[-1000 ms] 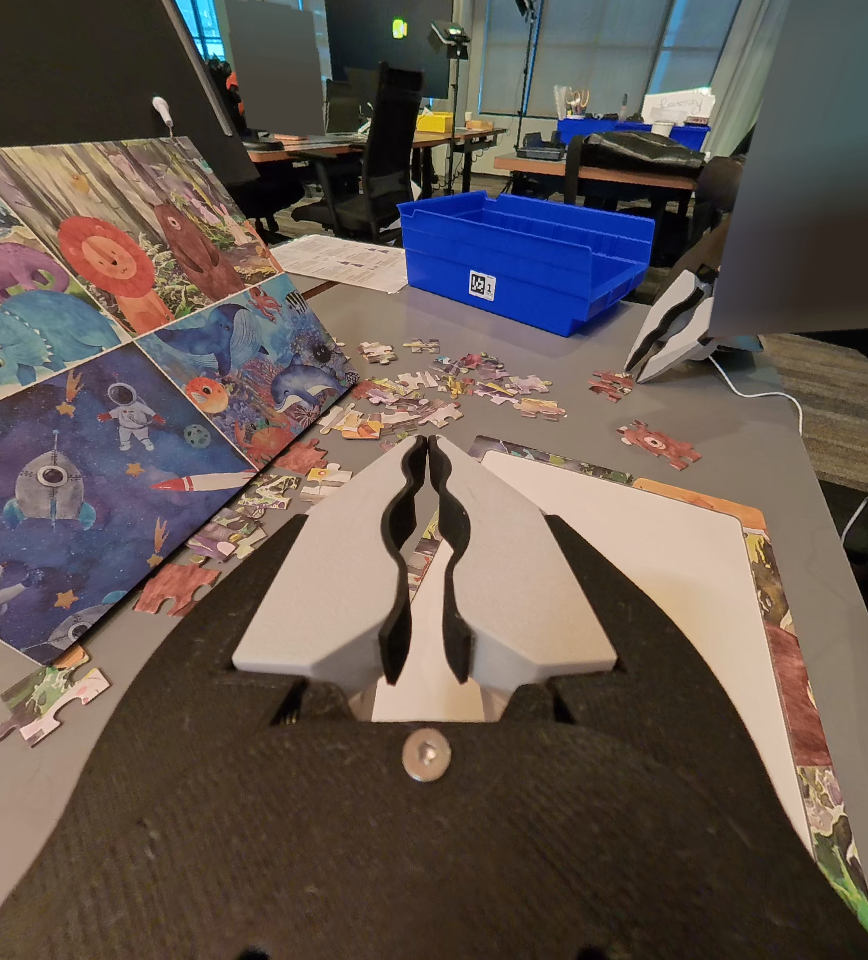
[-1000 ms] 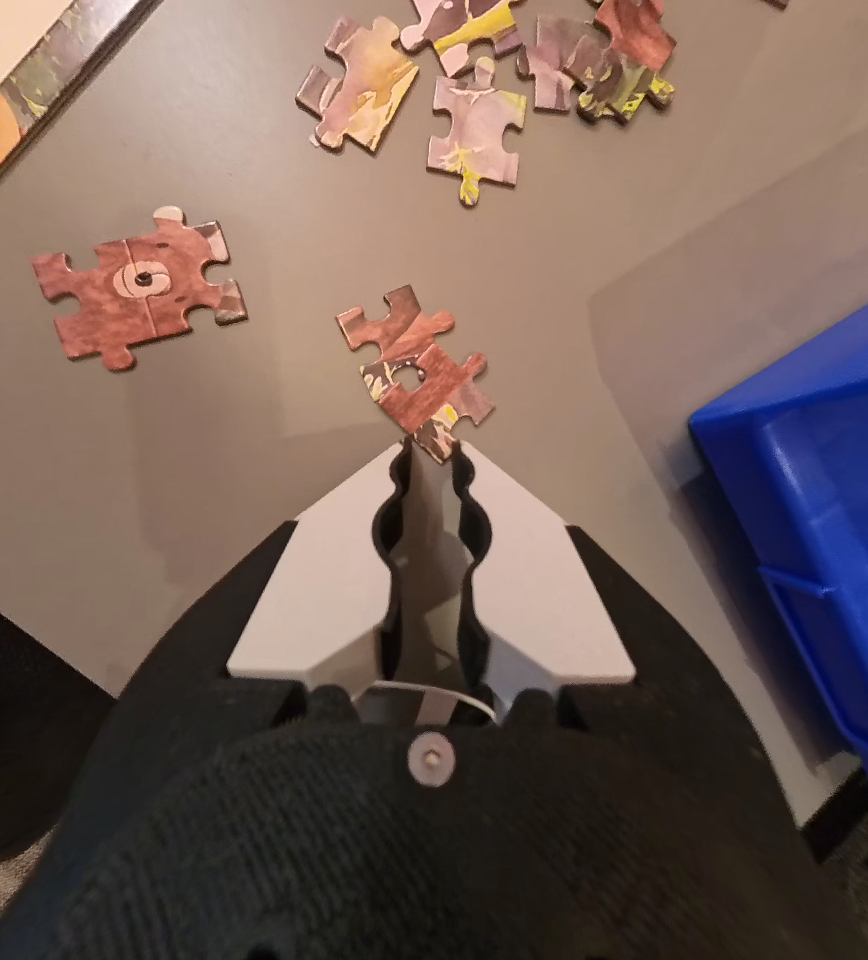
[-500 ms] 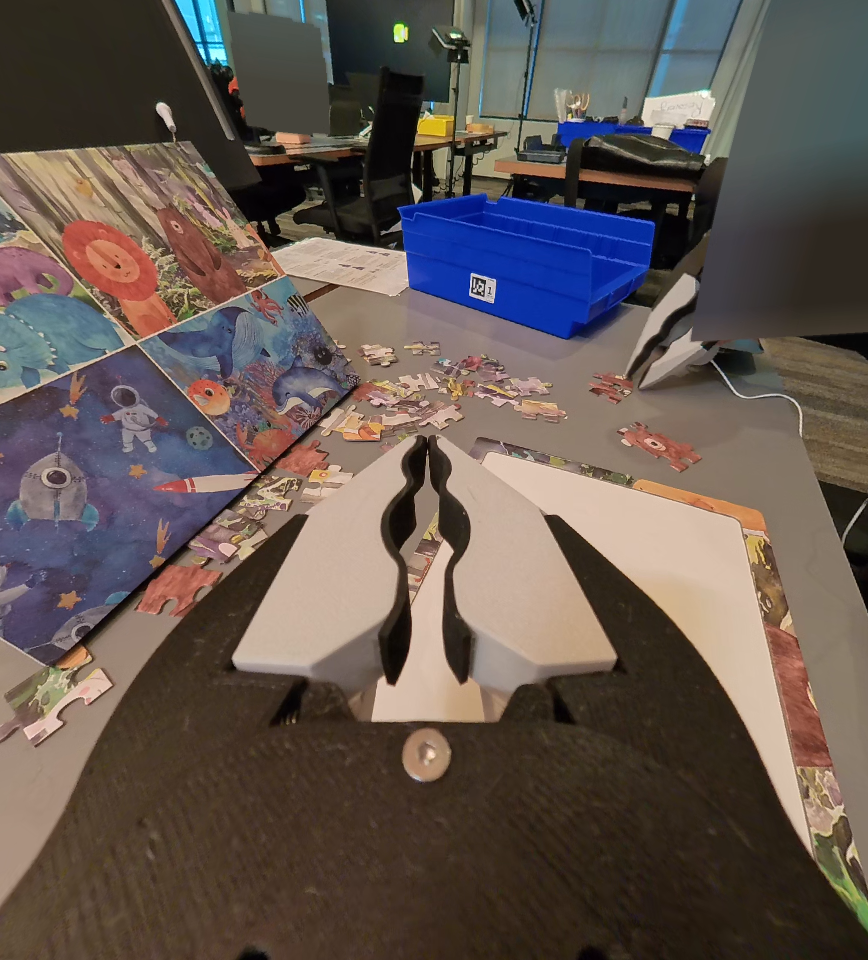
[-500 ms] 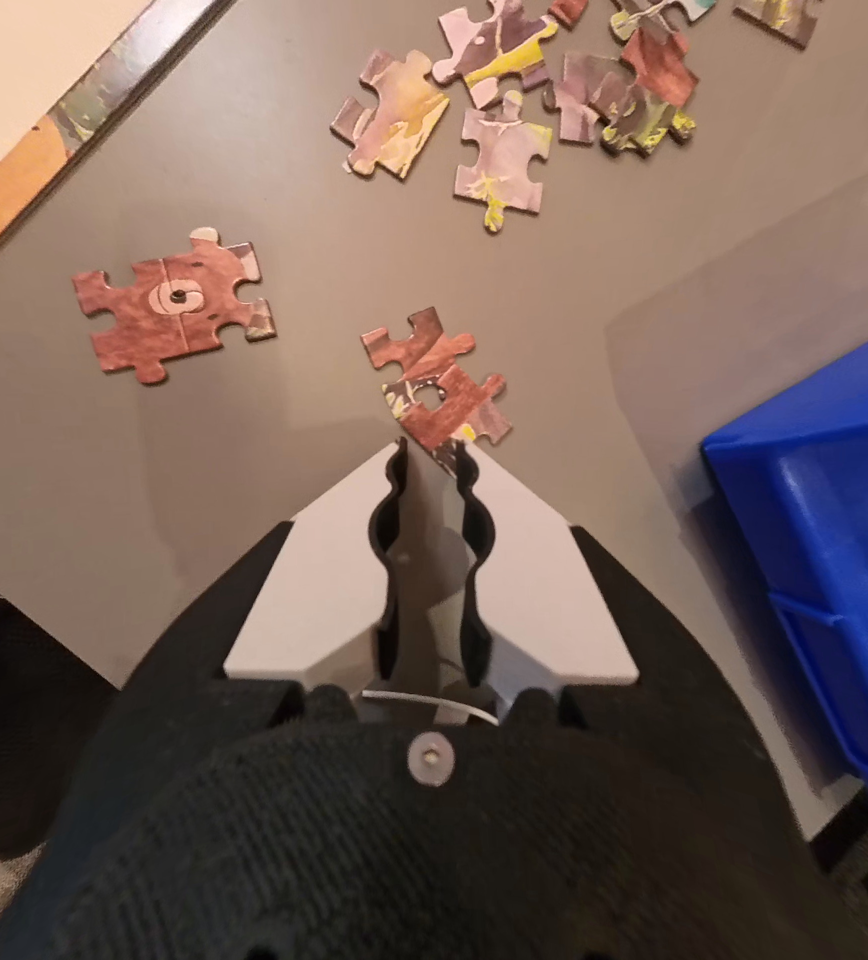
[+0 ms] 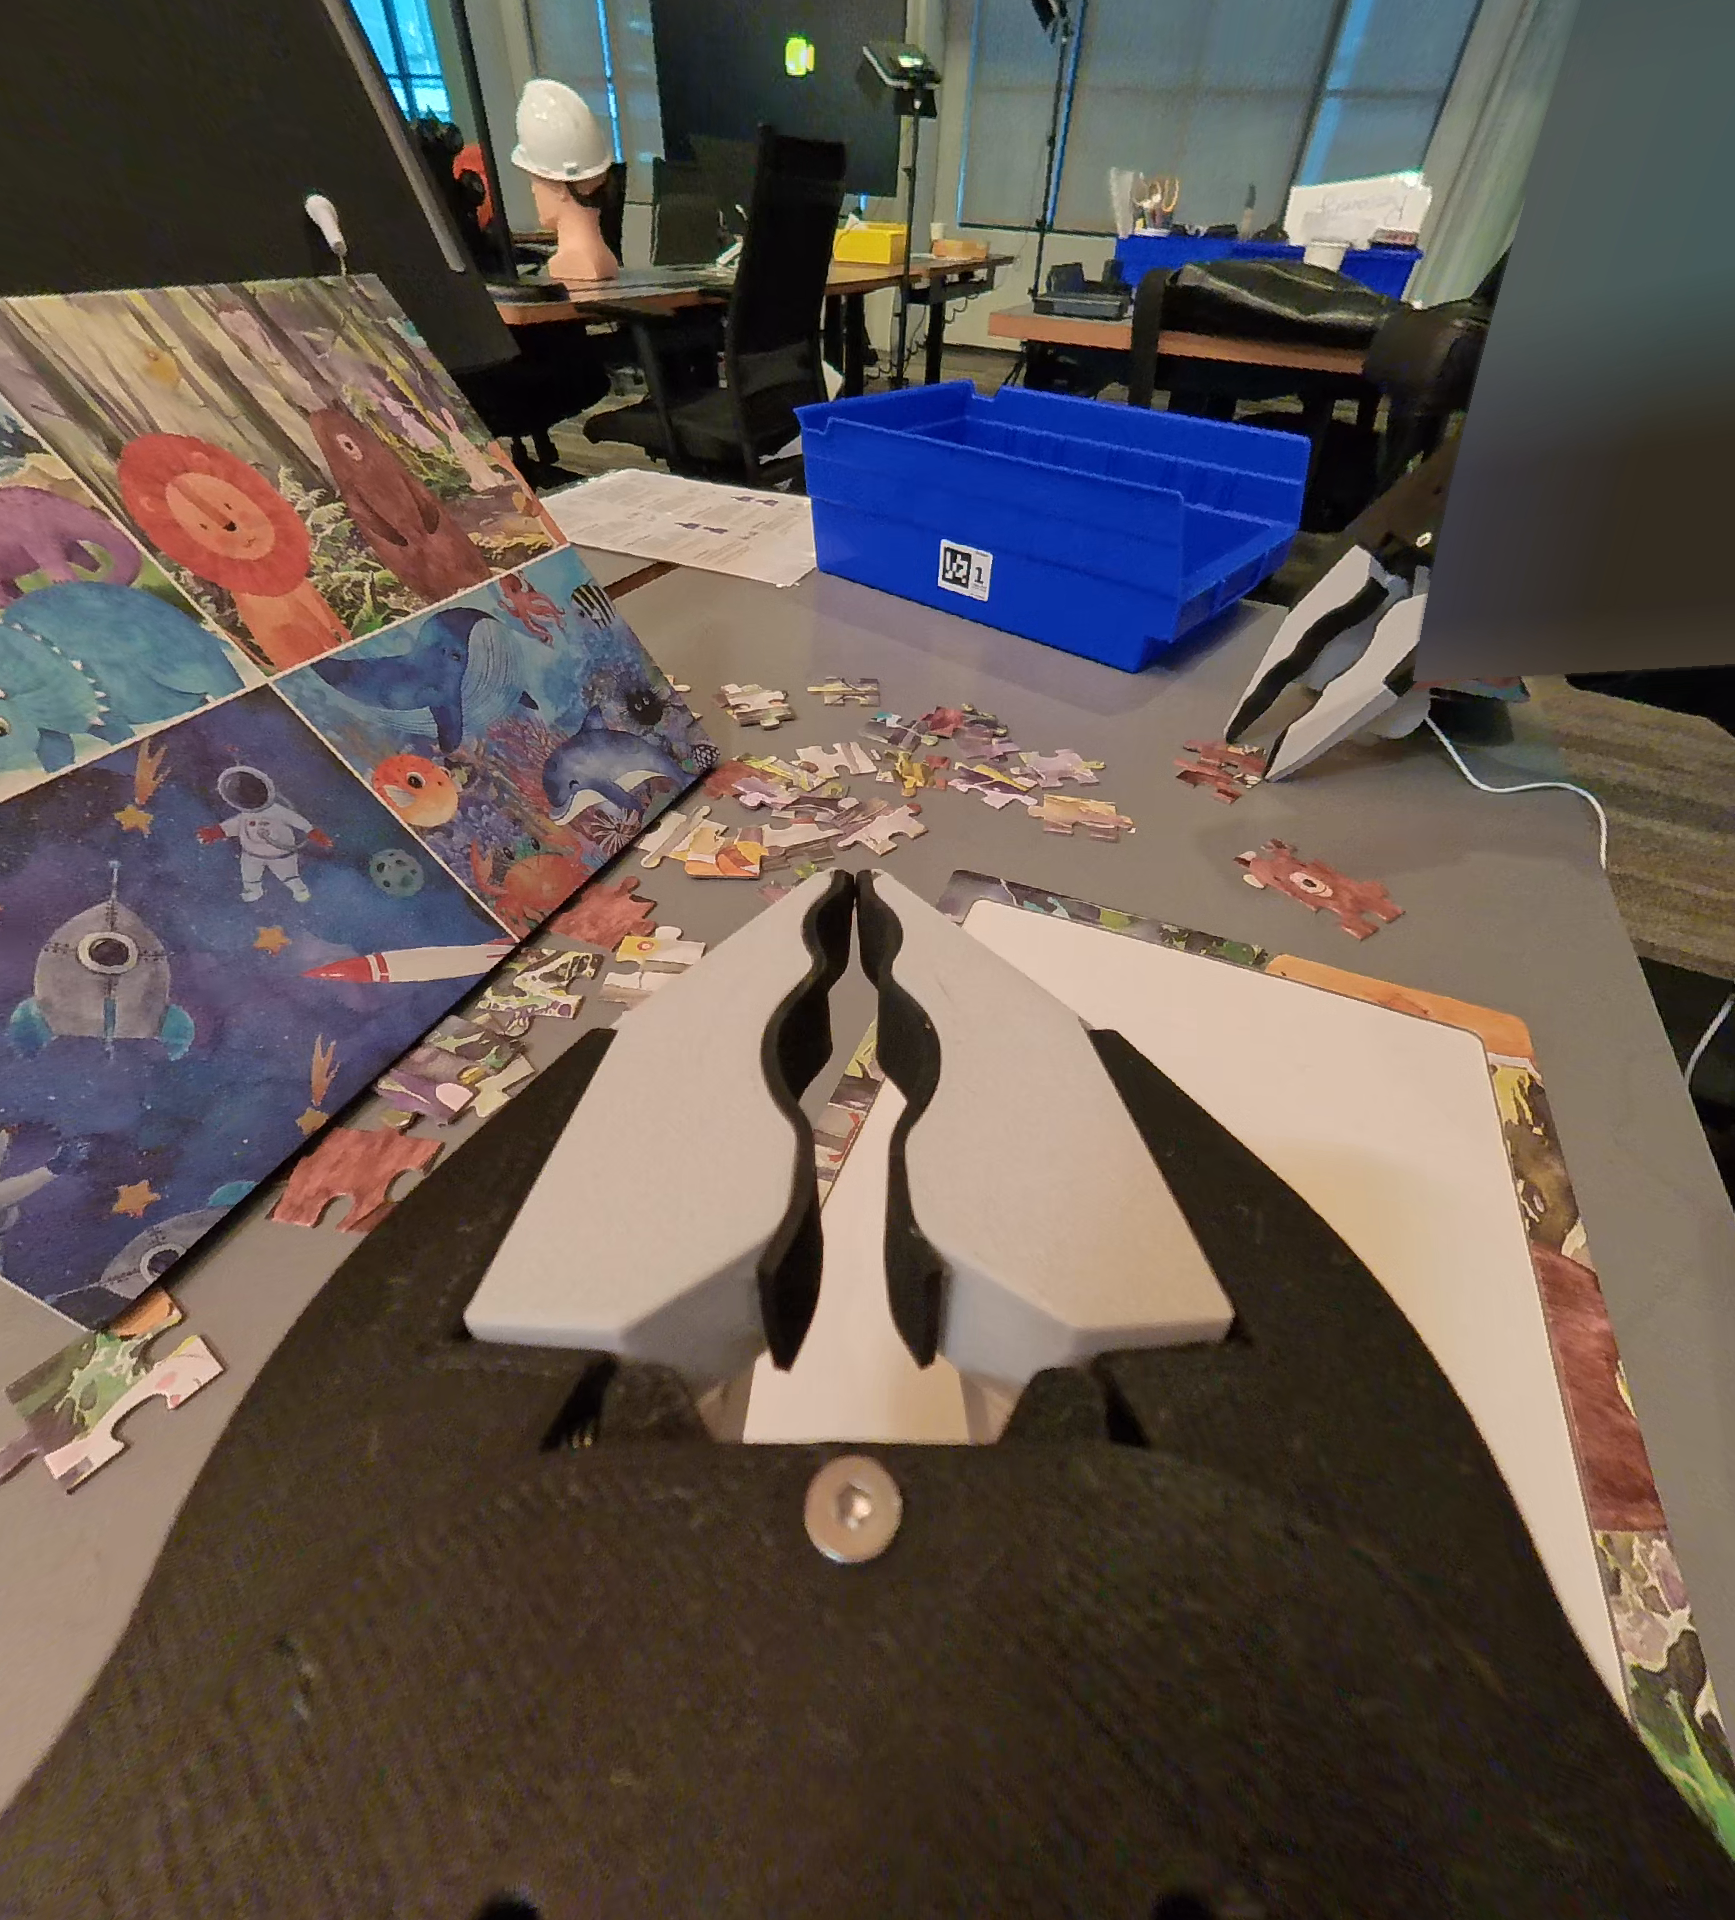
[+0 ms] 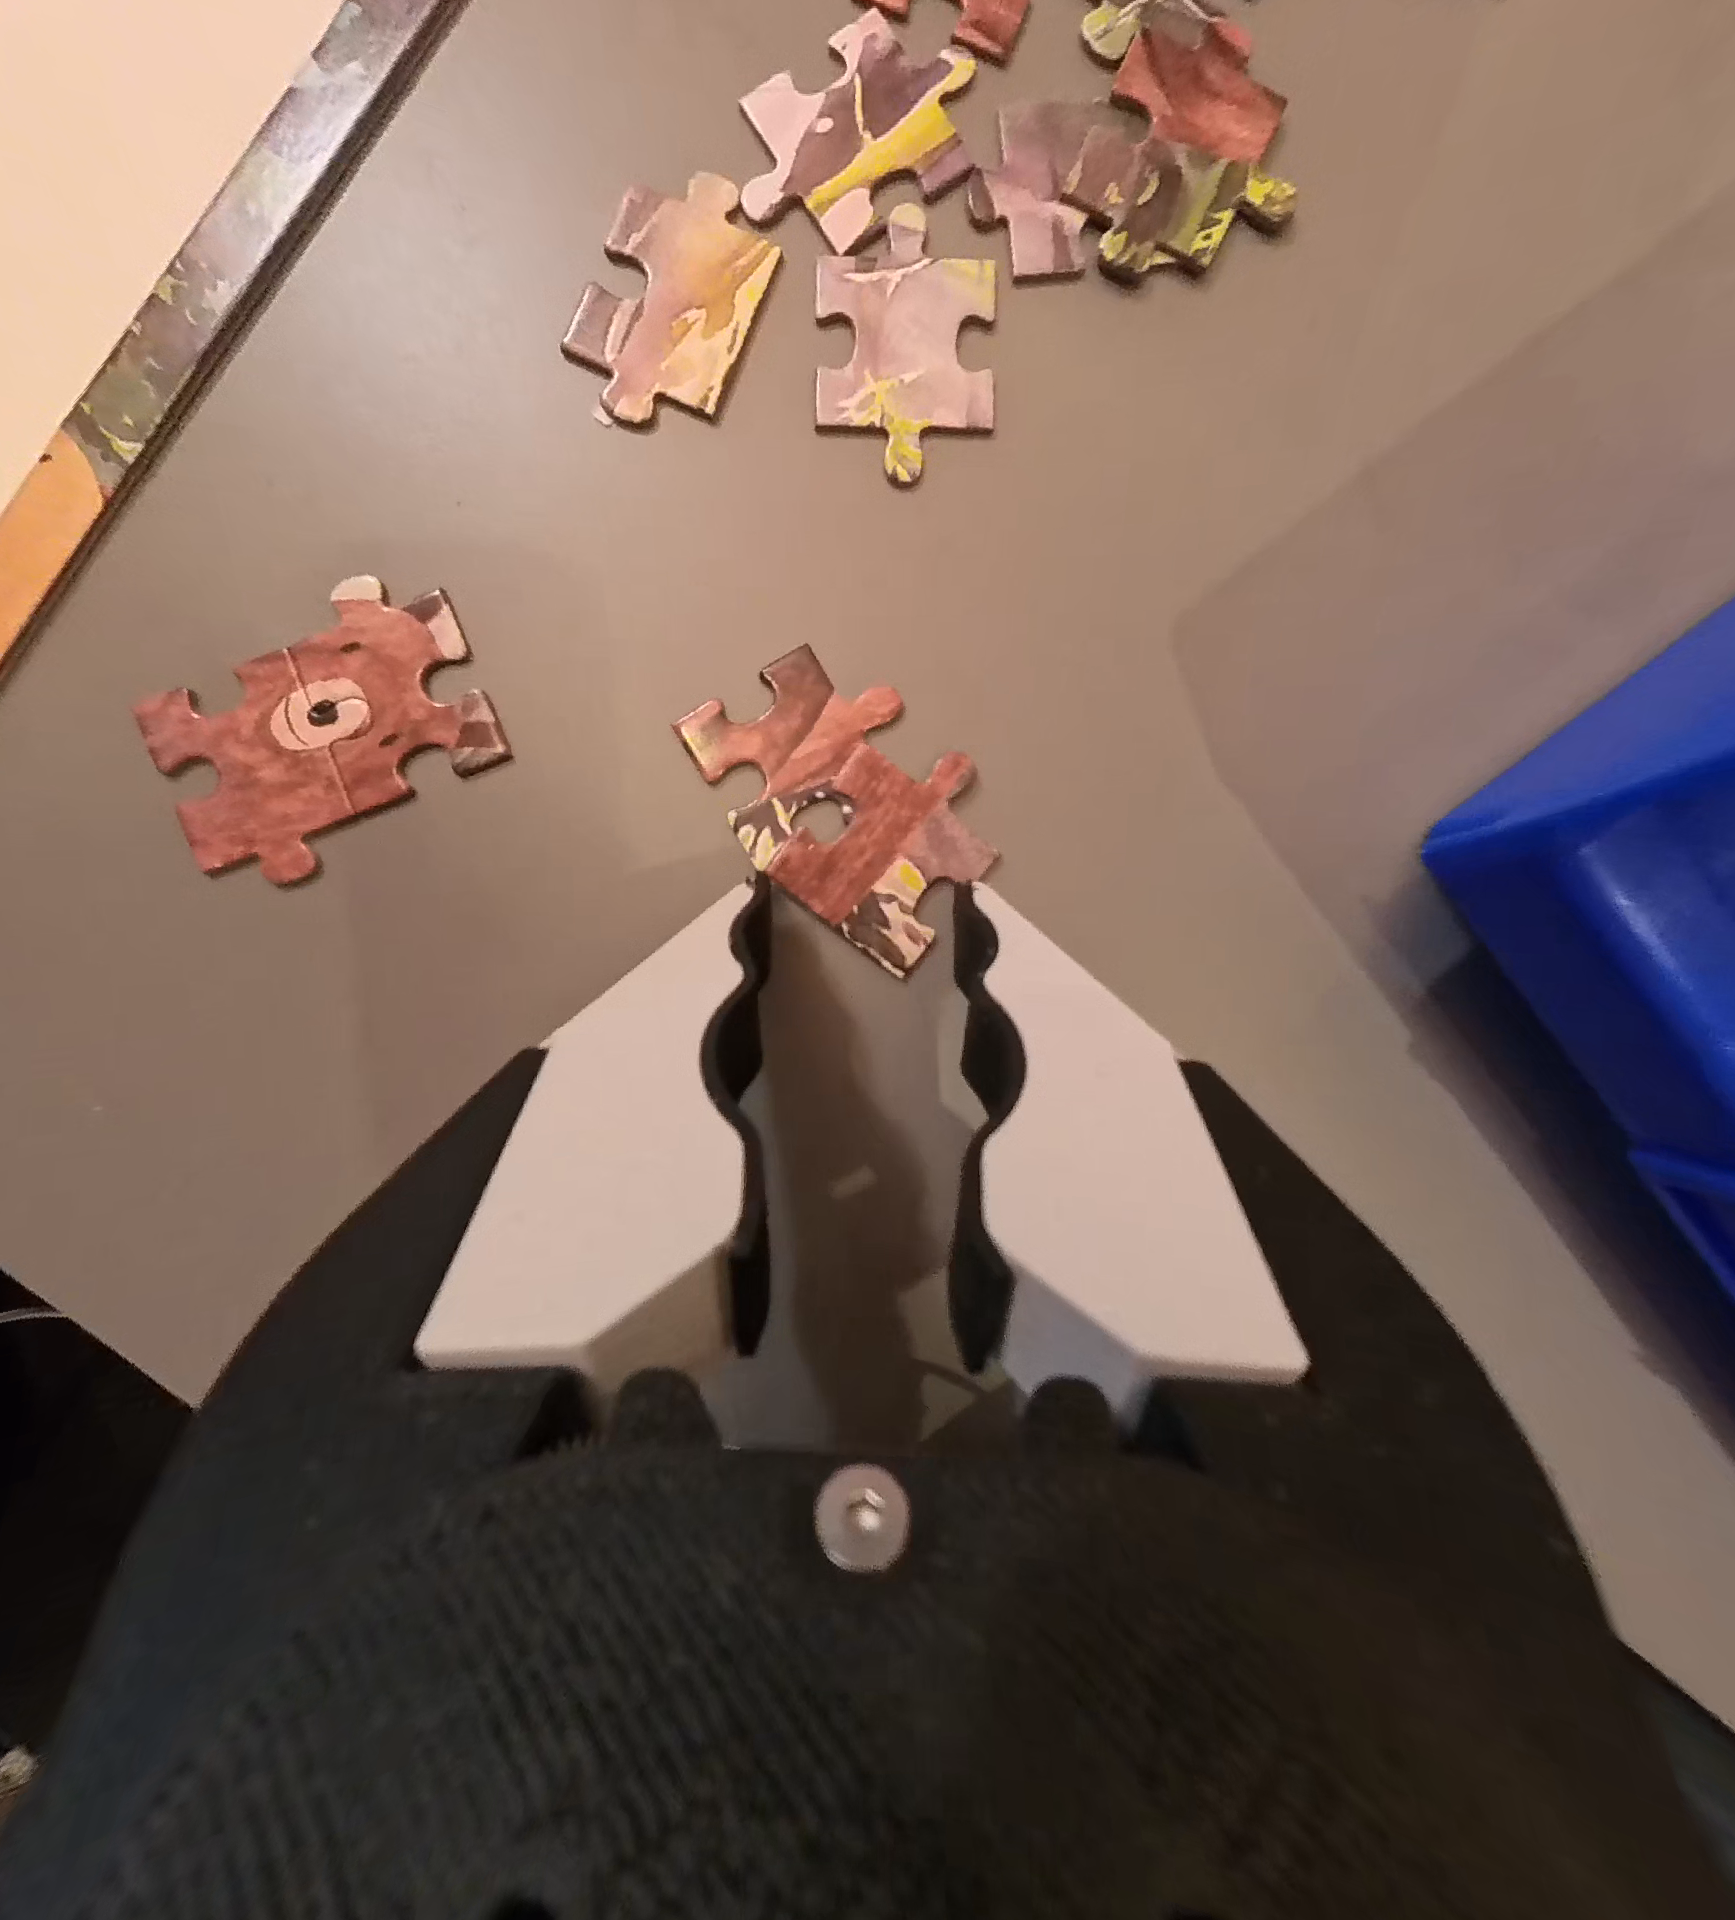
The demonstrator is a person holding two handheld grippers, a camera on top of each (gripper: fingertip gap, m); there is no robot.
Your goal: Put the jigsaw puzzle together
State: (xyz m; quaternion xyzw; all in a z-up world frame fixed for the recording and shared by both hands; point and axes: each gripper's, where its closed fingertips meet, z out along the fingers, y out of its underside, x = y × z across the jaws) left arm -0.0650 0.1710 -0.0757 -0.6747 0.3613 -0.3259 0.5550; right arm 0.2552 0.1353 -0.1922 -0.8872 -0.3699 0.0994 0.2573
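My right gripper [image 6: 863, 896] is open and low over the grey table. The corner of a brown puzzle piece [image 6: 868, 831] lies between its fingertips without either pad pressing on it. That piece overlaps a second brown piece [image 6: 790, 717]. The left wrist view shows the same gripper [image 5: 1258, 743] open beside these pieces [image 5: 1218, 769]. A joined pair of brown pieces with an eye [image 6: 323, 727] lies to the left, also in the left wrist view [image 5: 1315, 888]. My left gripper [image 5: 855, 883] is shut and empty above the left edge of the white puzzle board [image 5: 1258, 1091].
A blue bin [image 5: 1039, 520] stands at the back, close on the right of my right gripper [image 6: 1673, 935]. Several loose pieces [image 5: 894, 779] lie mid-table. A picture board [image 5: 219, 779] leans at the left. The puzzle board's edge [image 6: 32, 208] shows at the upper left. A white cable [image 5: 1528, 790] runs at the right.
The right jaws have opened wide, and the brown piece's corner now lies between the tips. The right gripper has come slightly closer to the pieces. The left gripper has stayed shut and still.
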